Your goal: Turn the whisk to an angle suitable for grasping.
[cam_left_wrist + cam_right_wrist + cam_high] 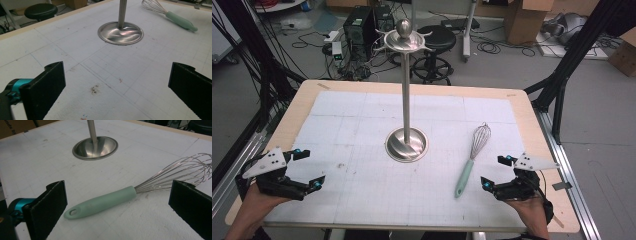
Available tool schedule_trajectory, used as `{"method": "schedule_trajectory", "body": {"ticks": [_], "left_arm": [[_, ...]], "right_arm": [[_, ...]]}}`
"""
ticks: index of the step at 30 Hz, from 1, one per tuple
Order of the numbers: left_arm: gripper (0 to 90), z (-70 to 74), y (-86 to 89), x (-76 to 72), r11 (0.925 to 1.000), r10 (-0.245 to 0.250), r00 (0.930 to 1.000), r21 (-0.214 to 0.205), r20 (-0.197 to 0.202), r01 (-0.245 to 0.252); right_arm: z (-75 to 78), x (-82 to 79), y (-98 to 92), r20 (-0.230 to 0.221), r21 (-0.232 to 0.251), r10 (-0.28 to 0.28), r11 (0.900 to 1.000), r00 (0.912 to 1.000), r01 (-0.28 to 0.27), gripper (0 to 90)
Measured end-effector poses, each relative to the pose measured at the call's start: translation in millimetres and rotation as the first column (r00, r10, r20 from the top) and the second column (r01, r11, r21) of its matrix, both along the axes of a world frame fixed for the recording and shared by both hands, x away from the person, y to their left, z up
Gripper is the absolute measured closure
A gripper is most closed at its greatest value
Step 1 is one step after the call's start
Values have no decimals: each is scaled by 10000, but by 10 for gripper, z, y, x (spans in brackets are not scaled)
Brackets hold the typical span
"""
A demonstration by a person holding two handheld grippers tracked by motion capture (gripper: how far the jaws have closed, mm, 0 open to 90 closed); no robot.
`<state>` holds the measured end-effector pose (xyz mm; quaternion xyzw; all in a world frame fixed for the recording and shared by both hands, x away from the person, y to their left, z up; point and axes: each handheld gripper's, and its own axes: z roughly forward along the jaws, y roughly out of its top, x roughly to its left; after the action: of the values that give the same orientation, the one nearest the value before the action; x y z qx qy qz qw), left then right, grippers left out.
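**High view: both tools open, whisk not yet taken**

High view, largest item first: the tabletop (532, 107), covered by a white gridded mat (362, 125). At its centre stands a steel utensil stand (406, 100), upright on a round dished base, with hooked arms and a ball finial at the top. No utensil hangs from it.

The whisk (472, 159) lies flat on the mat to the right of the stand's base, near it but apart. Its wire head points away from me and its mint-green handle points toward my right hand. In the right gripper view the handle (100, 202) lies across the gap between the jaws, its hanging hole at the near end.

My right tool (499, 173) sits just beside the handle's end with its jaws spread wide and nothing in them. My left tool (307, 169) rests at the left edge of the mat, well apart from the whisk, jaws likewise spread and empty.

Judgement: the step in hand is the approach to the whisk. The next move calls for my right tool to advance over the handle, lower to the mat and close across the handle's middle, square to it, so it does not roll out.
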<state>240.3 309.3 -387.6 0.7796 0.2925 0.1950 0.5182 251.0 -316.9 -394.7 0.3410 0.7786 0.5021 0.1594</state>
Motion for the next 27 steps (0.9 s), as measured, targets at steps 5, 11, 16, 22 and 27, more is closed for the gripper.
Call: {"method": "schedule_trajectory", "body": {"ticks": [5,11,16,22,27], "left_arm": [[17,-3,43,-1,10000,66,10000,-39,14,-66],[17,-2,53,-1,10000,81,10000,-40,-2,-81],[17,-5,50,-11,10000,60,10000,-3,8,-60],[17,-24,36,-9,10000,-23,10000,93,-49,23],[17,-28,35,-3,10000,-54,10000,51,-58,54]], "right_arm": [[1,27,1,-1,15,10,10000,10000,-10,8],[-1,25,15,91,-139,121,9998,9999,-120,8],[34,9,19,281,-141,348,9993,9990,-345,9],[70,-5,27,358,-165,455,9989,9983,-449,9],[122,-15,46,452,-174,811,9966,9957,-804,9]]}}
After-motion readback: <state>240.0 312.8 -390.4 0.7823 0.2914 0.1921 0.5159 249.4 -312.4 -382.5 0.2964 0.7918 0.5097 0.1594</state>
